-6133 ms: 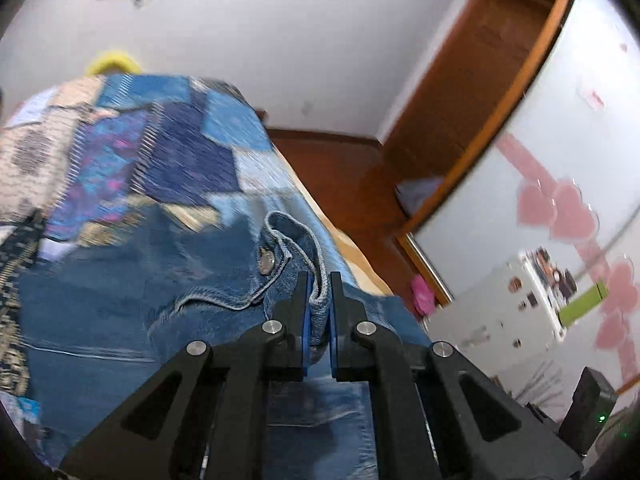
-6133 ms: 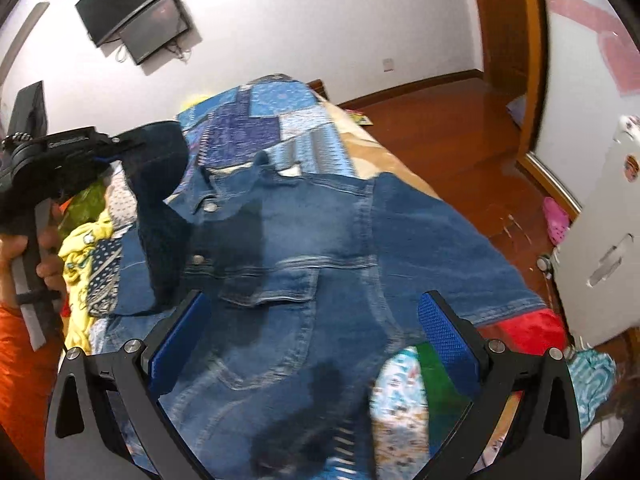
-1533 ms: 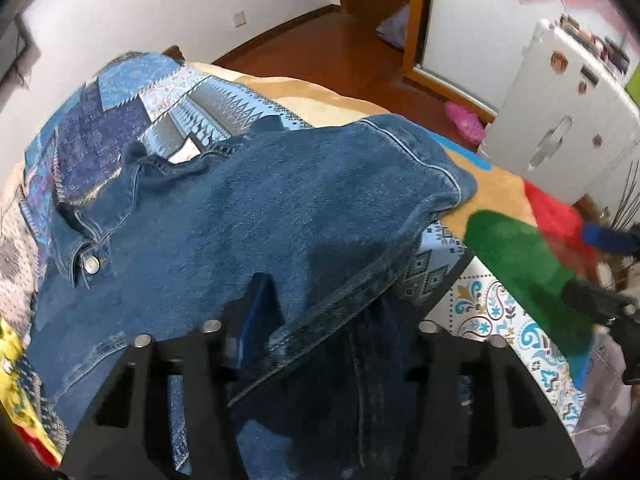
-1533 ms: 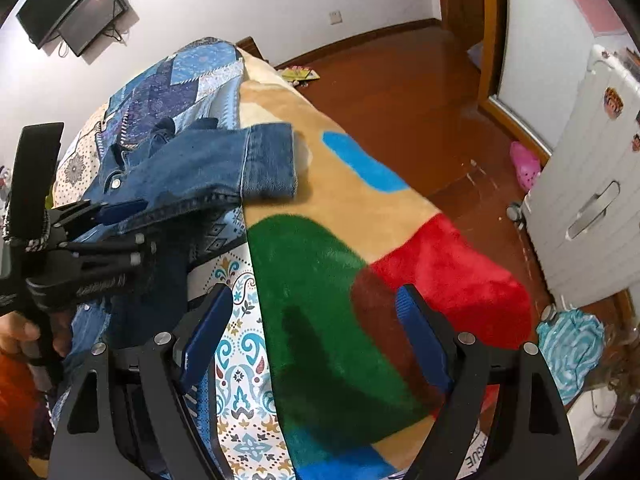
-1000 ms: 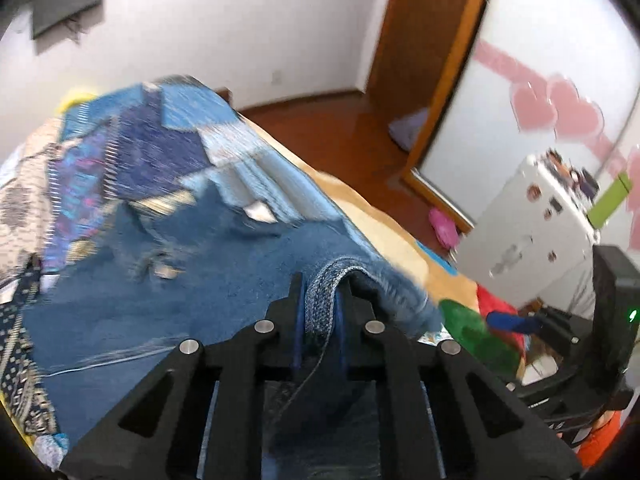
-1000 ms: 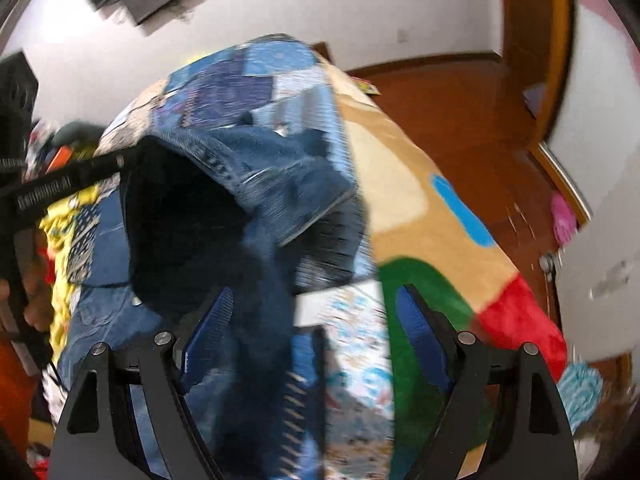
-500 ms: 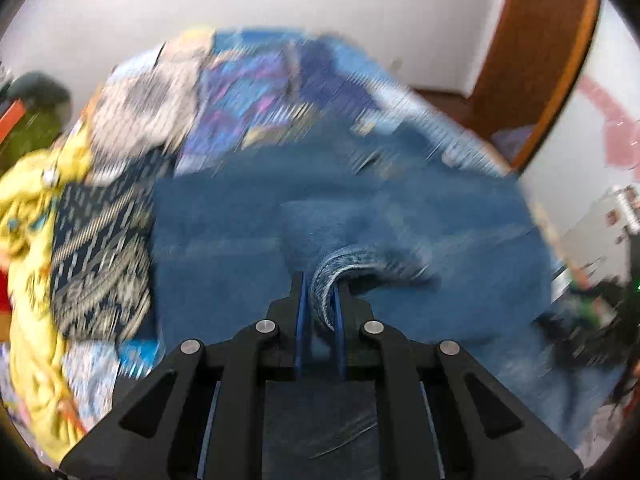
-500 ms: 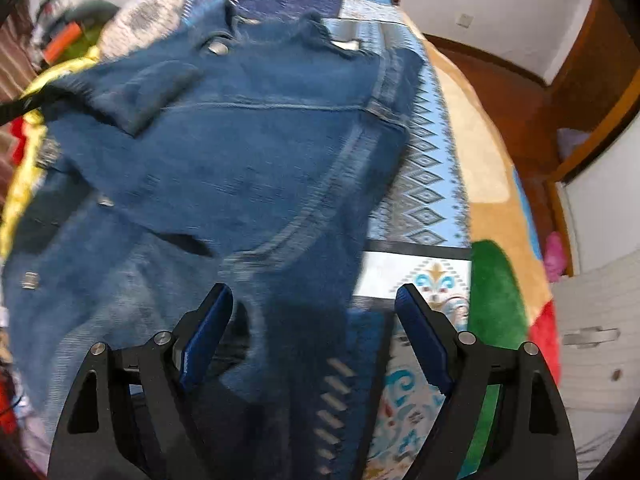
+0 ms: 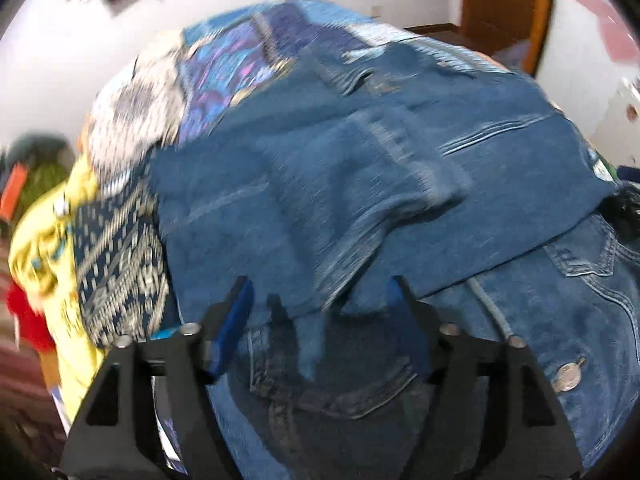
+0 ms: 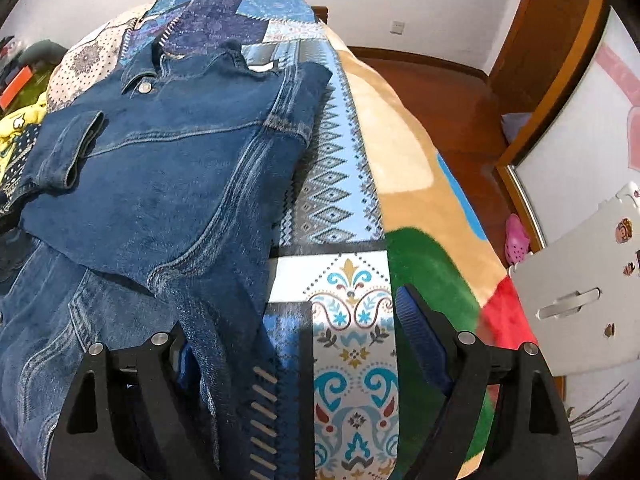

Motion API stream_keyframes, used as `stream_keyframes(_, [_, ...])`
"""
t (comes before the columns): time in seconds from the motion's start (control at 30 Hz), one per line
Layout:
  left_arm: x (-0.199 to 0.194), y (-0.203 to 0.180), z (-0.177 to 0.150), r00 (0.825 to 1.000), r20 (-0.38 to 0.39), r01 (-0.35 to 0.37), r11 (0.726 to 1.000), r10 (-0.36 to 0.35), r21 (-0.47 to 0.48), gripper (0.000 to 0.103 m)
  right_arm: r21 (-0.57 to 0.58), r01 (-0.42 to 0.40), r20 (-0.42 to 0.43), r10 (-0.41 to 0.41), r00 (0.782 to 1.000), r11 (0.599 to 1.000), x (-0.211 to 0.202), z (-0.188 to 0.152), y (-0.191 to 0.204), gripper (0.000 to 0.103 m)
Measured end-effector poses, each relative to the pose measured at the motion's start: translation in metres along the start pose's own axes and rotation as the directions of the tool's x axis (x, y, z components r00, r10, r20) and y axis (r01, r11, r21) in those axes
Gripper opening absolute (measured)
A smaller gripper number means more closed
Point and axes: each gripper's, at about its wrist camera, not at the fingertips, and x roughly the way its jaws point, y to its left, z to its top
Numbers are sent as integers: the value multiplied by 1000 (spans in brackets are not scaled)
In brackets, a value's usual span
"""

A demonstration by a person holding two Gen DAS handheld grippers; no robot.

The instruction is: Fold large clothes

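One sleeve folded in, and the left gripper lets go.
Its jaws are opening over the denim jacket, where half a second ago they were pinched tight on the cuff; that cuff now lies free across the jacket's back, nothing pressed between the pads. The jacket lies spread on the patterned blanket, its collar toward the far wall, the turned-in panel over the button front. The right gripper hovers with jaws wide apart and empty at the jacket's near right edge, cloth below one finger. By my reading this side fold is done; the opposite side and the lengthwise fold remain.
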Motion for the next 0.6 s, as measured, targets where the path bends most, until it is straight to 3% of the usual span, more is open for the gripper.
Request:
stream_keyframes(0.13, [2,-25,19,999,37,-11,995,8,99,80,-16,-32,-22,32,999,999,-7,-3,4,82])
stream_keyframes(0.23, [17,-41,30,1000,23,-8,989,5,148,80,-8,-76,-4,76,997,997,-20,-3,2,83])
stream_keyframes(0.43, [44,-57,46,999,22,-37,983,34,181,80,20,-128,48,127,991,992,-38,7,2,83])
stream_keyframes(0.5, [46,-56,50,999,31,-18,986,13,166,70,22,-134,65,132,989,991,-39,13,3,83])
stream_keyframes(0.57, [43,-52,53,999,36,12,989,-18,145,48,23,-131,71,129,989,991,-35,20,6,83])
stream_keyframes(0.6, [40,-50,53,998,45,34,991,-41,131,41,26,-128,71,126,989,991,-33,22,6,83])
